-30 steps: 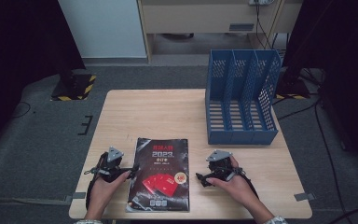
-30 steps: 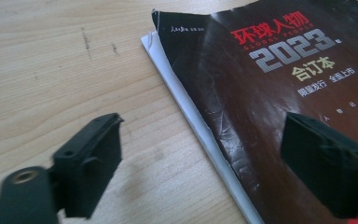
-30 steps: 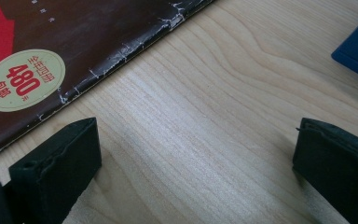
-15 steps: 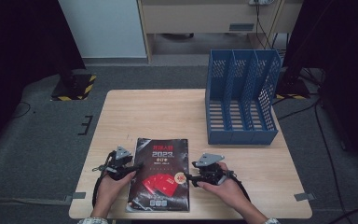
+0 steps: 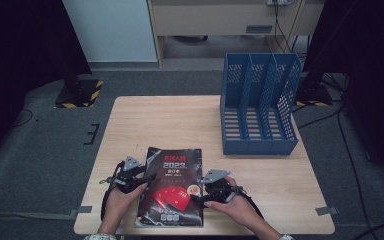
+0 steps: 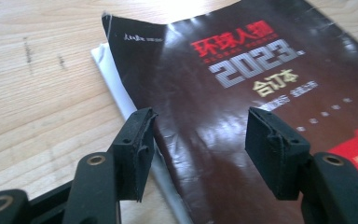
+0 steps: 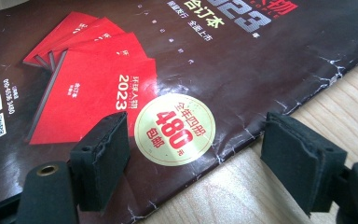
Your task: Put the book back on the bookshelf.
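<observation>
Magazine (image 5: 172,187) edges between open tongs

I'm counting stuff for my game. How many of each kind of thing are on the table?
Dark glossy magazine with red cards printed on its cover: 1
Blue perforated plastic file rack with three slots: 1
Black two-jaw grippers, left gripper and right gripper: 2
Total: 4

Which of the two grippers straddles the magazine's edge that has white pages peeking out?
The left gripper: it straddles the magazine's left edge, where white pages show under the cover. The right gripper spans the right edge beside the round yellow sticker.
</observation>
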`<state>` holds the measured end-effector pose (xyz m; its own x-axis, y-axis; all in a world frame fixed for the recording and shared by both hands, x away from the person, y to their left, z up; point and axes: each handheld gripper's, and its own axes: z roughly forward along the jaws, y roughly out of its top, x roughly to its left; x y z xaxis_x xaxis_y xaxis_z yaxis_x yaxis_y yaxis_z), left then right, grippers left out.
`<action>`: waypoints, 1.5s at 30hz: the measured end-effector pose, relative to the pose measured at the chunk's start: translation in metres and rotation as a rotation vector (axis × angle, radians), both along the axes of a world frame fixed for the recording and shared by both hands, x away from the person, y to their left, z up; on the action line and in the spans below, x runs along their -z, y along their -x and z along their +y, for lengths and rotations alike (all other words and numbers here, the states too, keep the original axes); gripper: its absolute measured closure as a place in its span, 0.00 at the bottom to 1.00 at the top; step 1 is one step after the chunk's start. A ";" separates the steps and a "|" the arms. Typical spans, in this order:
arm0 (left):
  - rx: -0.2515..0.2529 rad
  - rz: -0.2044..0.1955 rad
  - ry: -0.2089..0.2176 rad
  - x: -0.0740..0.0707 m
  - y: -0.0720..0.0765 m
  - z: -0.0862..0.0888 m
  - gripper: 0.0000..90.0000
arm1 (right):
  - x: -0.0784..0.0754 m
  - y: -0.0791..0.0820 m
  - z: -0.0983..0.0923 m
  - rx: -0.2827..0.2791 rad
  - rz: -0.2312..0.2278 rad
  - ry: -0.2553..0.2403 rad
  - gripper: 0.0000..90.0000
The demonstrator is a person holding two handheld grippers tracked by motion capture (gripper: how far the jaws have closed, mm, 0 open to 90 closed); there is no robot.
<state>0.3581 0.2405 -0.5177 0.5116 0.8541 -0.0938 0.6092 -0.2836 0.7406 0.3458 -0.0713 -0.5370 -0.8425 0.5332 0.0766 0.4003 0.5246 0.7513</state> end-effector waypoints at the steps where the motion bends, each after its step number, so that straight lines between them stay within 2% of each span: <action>1: 0.000 0.006 0.004 0.000 0.000 0.000 0.46 | 0.000 0.000 0.000 0.000 0.000 0.001 0.26; 2: -0.002 0.010 0.024 0.000 0.000 0.001 0.47 | 0.000 0.000 0.000 0.000 0.000 0.001 0.26; 4: 0.000 0.010 0.036 -0.001 0.000 0.002 0.48 | 0.000 0.000 0.000 0.000 0.001 0.000 0.26; 7: 0.004 -0.006 0.062 -0.005 0.000 0.002 0.49 | 0.000 0.000 0.000 0.000 0.000 0.000 0.26; 9: 0.007 -0.004 0.063 -0.004 0.001 0.001 0.49 | 0.000 0.000 0.000 0.001 -0.001 0.001 0.26; 11: 0.033 0.015 0.072 -0.003 0.002 0.000 0.51 | 0.000 0.000 0.000 0.002 -0.001 0.001 0.26; 16: 0.060 0.029 0.064 -0.002 0.002 -0.004 0.51 | 0.000 0.001 0.000 0.004 -0.004 0.002 0.26; 17: 0.055 0.030 0.058 -0.001 0.002 -0.005 0.53 | 0.000 0.001 0.000 0.004 -0.003 0.002 0.26; 18: 0.055 0.036 0.062 -0.002 0.001 -0.005 0.53 | 0.000 0.001 0.000 0.004 -0.003 0.002 0.26; 19: 0.061 0.044 0.072 -0.002 0.002 -0.006 0.57 | 0.000 0.001 0.000 0.004 -0.003 0.001 0.26; 22: 0.082 0.050 0.081 -0.004 0.004 -0.008 0.60 | 0.000 0.001 0.000 0.004 -0.003 0.001 0.26; 23: 0.091 0.057 0.100 -0.004 0.004 -0.010 0.60 | 0.000 0.001 0.000 0.004 -0.004 0.002 0.26; 30: 0.131 0.077 0.085 0.001 0.001 -0.020 0.55 | 0.000 0.001 0.000 0.004 -0.003 0.002 0.26; 31: 0.133 0.080 0.112 0.000 0.000 -0.020 0.55 | 0.000 0.001 0.000 0.005 -0.004 0.002 0.26; 32: 0.129 0.079 0.117 0.000 0.000 -0.021 0.55 | 0.000 0.001 0.000 0.004 -0.003 0.002 0.26; 34: 0.127 0.079 0.110 0.001 0.000 -0.022 0.55 | 0.000 0.001 0.000 0.005 -0.004 0.002 0.26; 35: 0.122 0.082 0.084 0.004 -0.002 -0.025 0.55 | 0.000 0.001 0.000 0.005 -0.004 0.002 0.26; 36: 0.122 0.082 0.084 0.004 -0.002 -0.025 0.57 | 0.000 0.001 0.000 0.004 -0.003 0.001 0.26; 37: 0.125 0.077 0.065 0.005 -0.004 -0.027 0.58 | 0.000 0.001 0.000 0.004 -0.003 0.001 0.26; 40: 0.125 0.082 0.076 0.005 -0.005 -0.028 0.64 | 0.000 0.001 0.000 0.003 -0.002 0.001 0.26; 45: 0.137 0.086 0.063 0.005 -0.003 -0.027 0.75 | 0.000 0.000 0.000 0.003 -0.002 0.001 0.26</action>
